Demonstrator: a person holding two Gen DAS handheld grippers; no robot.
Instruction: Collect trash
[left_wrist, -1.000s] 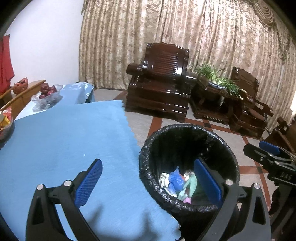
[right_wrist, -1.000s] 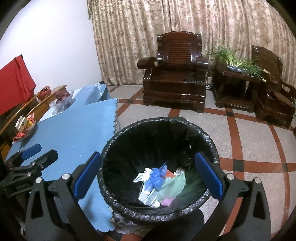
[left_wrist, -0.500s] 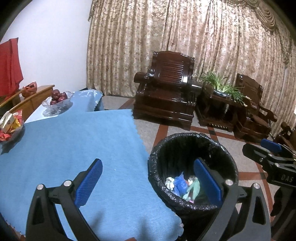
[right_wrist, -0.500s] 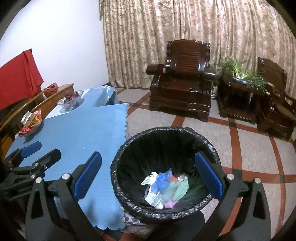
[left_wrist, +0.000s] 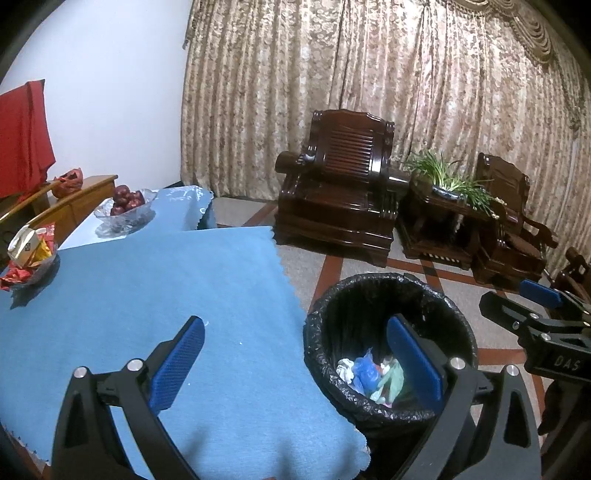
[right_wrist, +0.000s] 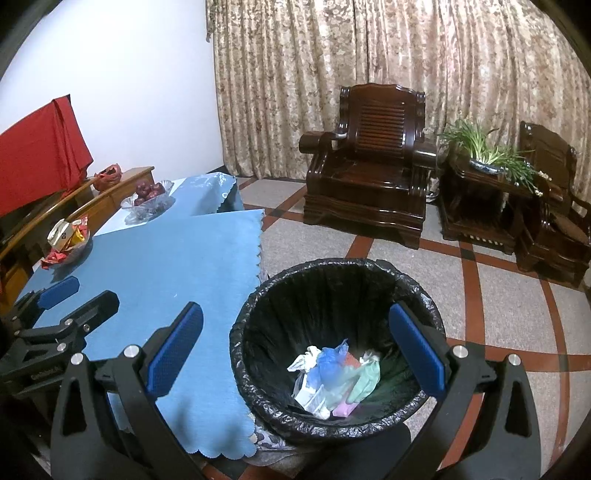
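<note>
A black-lined trash bin (left_wrist: 388, 295) (right_wrist: 332, 280) stands on the floor by the corner of the blue-clothed table (left_wrist: 155, 295) (right_wrist: 166, 258). Crumpled white, blue, green and pink trash (right_wrist: 332, 373) (left_wrist: 369, 373) lies at its bottom. My left gripper (left_wrist: 295, 363) is open and empty, held above the table edge and the bin. My right gripper (right_wrist: 295, 350) is open and empty too, above the bin's mouth. Each gripper shows at the side of the other's view: the right one (left_wrist: 535, 317), the left one (right_wrist: 62, 314).
On the table's far side stand a glass bowl of red fruit (left_wrist: 125, 206) (right_wrist: 147, 199) and a dish of snack packets (left_wrist: 29, 251) (right_wrist: 66, 240). Dark wooden armchairs (left_wrist: 340, 192) (right_wrist: 373, 177), a side table with a plant (right_wrist: 484, 162) and curtains fill the back.
Both grippers have risen and drawn back from the bin, so it looks smaller and more of the table and room shows. Both stay open and empty.
</note>
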